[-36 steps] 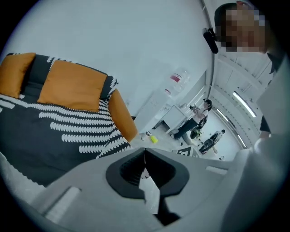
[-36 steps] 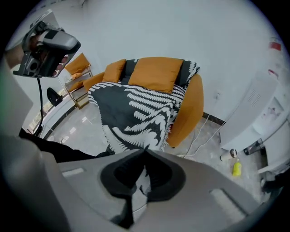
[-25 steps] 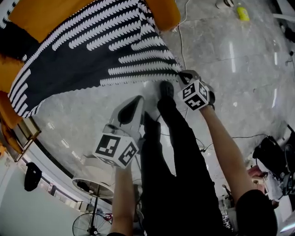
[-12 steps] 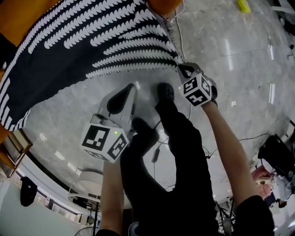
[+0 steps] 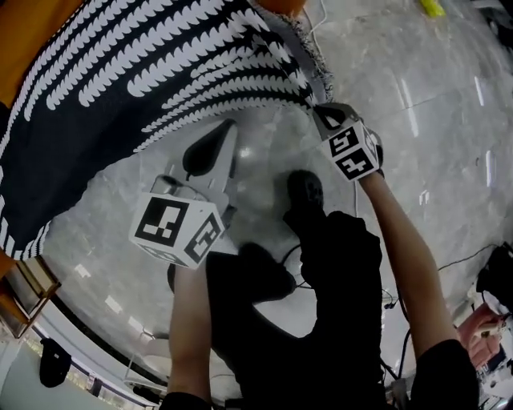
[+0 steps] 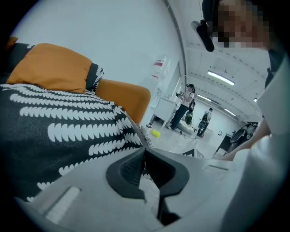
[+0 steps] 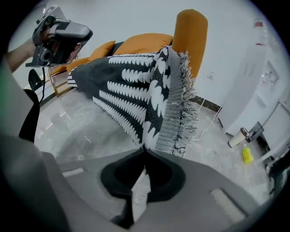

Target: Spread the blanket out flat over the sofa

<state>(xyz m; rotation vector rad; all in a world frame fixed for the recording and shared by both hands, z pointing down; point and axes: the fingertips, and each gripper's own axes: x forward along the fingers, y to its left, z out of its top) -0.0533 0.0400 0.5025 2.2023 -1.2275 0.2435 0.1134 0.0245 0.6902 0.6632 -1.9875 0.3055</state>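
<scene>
Fingers (image 7: 170,174) of left gripper (image 6: 145,152) and right gripper (image 7: 145,152) clenched on blanket (image 5: 144,72) hem, right at the fringed corner, for a taut, wide pull. Blanket covers sofa (image 5: 32,24) at 11 o'clock, held hem overhanging floor (image 5: 449,120).

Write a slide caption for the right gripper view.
Right gripper shut on the fringed corner of the black-and-white blanket, stretched from the orange sofa over a glossy floor.

Down come the left gripper (image 5: 225,128) and right gripper (image 5: 317,113), tugging the blanket (image 5: 120,88) lower across the sofa (image 5: 28,36) (less orange showing now).
</scene>
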